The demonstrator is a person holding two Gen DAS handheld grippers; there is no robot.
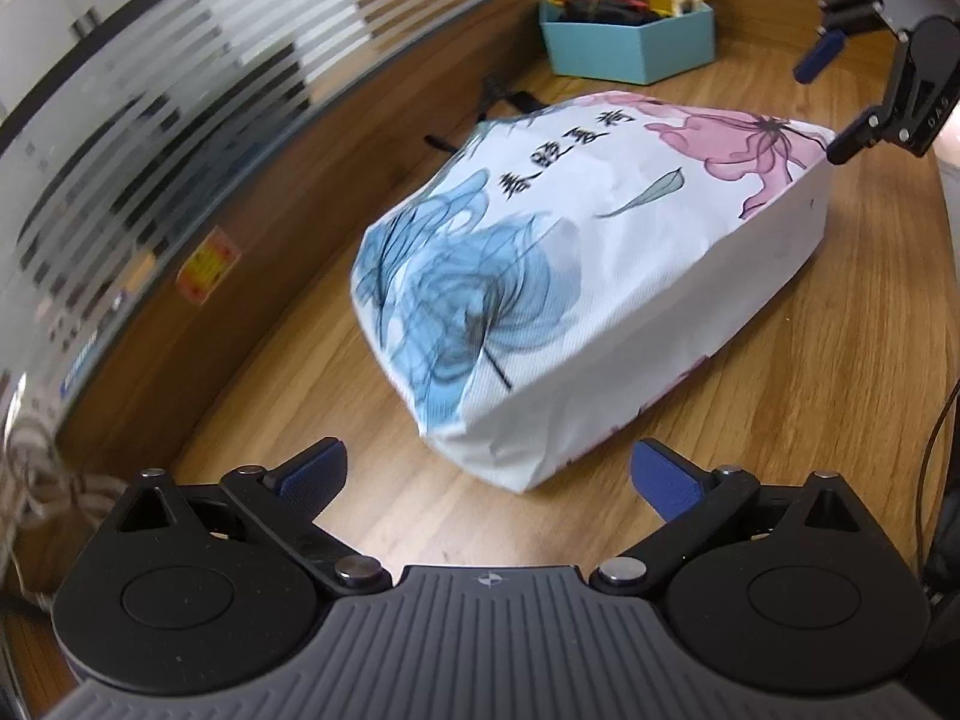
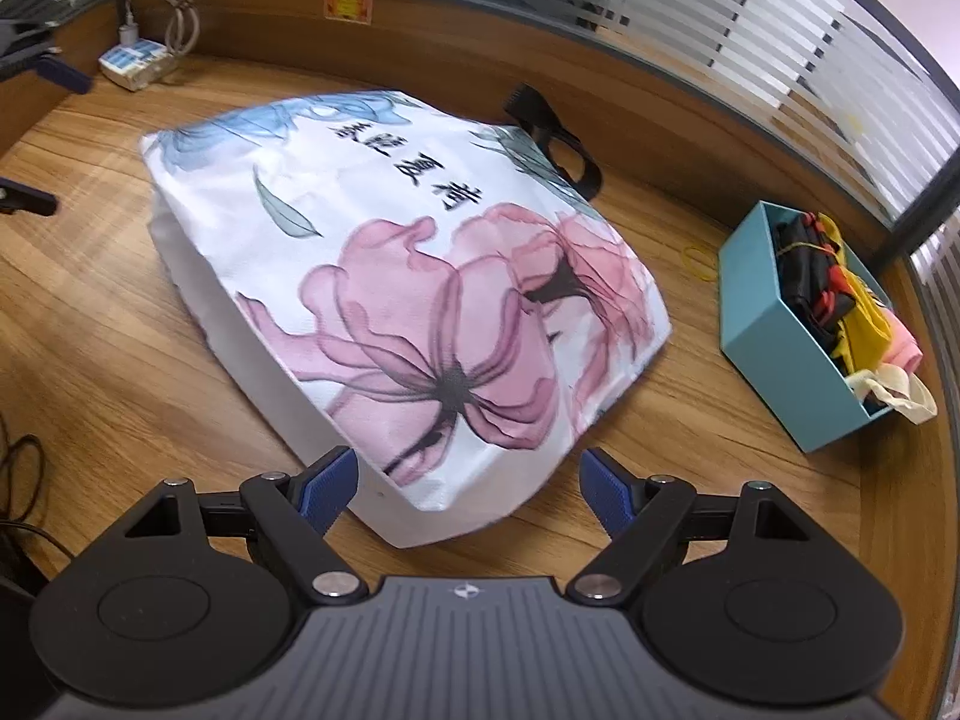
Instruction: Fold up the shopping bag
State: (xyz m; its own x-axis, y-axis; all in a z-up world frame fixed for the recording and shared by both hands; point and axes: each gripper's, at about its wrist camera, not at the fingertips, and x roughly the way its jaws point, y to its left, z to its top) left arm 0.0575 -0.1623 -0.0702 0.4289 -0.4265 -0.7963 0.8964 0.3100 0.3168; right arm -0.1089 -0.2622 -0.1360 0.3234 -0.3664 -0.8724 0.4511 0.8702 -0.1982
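Observation:
A white fabric shopping bag (image 1: 570,240) printed with blue and pink flowers and black characters lies puffed up on the wooden desk (image 1: 780,390). Its black handles (image 2: 552,138) stick out at the far side. My left gripper (image 1: 486,468) stands open, with the bag's near blue-flower corner just ahead of its blue pads. In the right wrist view the bag (image 2: 390,252) has its pink-flower corner between the fingers of my open right gripper (image 2: 468,468); the left pad sits at the fabric edge, the right pad is apart. The right gripper (image 1: 834,102) also shows at the bag's far corner.
A teal box (image 2: 780,330) of folded bags stands to the right, a yellow rubber band (image 2: 699,261) beside it. A power adapter with coiled cables (image 2: 132,63) sits at the back left. A striped glass partition (image 2: 660,0) bounds the desk. Dark cables (image 2: 18,480) lie near left.

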